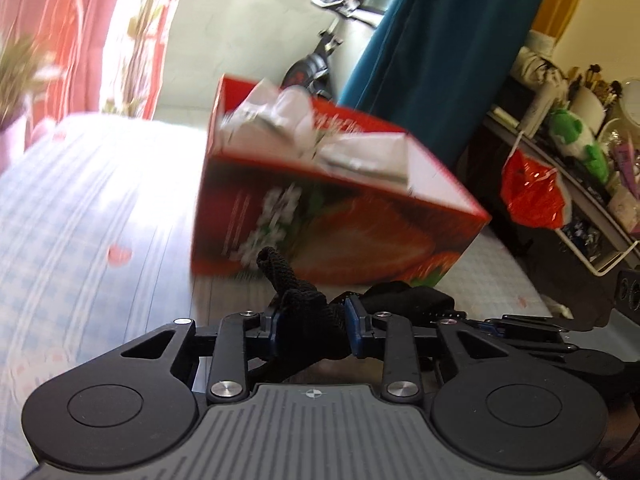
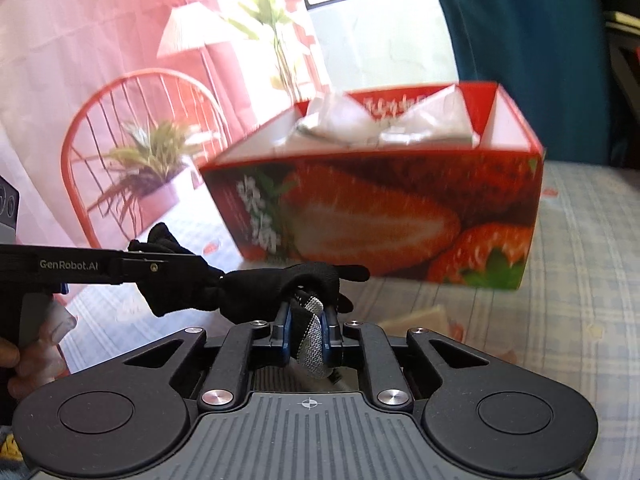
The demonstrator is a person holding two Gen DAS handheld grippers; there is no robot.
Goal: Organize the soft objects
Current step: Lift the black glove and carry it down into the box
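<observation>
bed surface (image 2: 580, 264) with a pale blue-and-white checked sheet, small red spots on it; bright light washes out the far side. behind it a pink printed backdrop (image 2: 100, 60) showing a red chair, a lamp and potted plants, a teal curtain (image 1: 432, 60), and a cluttered shelf (image 1: 580, 168) with a green plush toy and a red shiny bag. both views blurred, so the print on the box and the shelf items are hard to read. what the crumpled white stuff (image 2: 384, 124) inside the box is, cannot tell.

open red cardboard box printed with strawberries (image 2: 380, 216) sits on the sheet just ahead of both grippers, flaps up.

black knit glove (image 2: 260, 284) is off the sheet, strung between the two claws. left gripper (image 1: 316, 326) pads narrow, pinching one bunched end of the glove. right gripper (image 2: 307, 336) nearly closed, clamped on the glove's grey-and-black woven cuff; the rest drapes over the fingertips. a hand (image 2: 28, 356) holding the left tool is cut off at the frame edge.
</observation>
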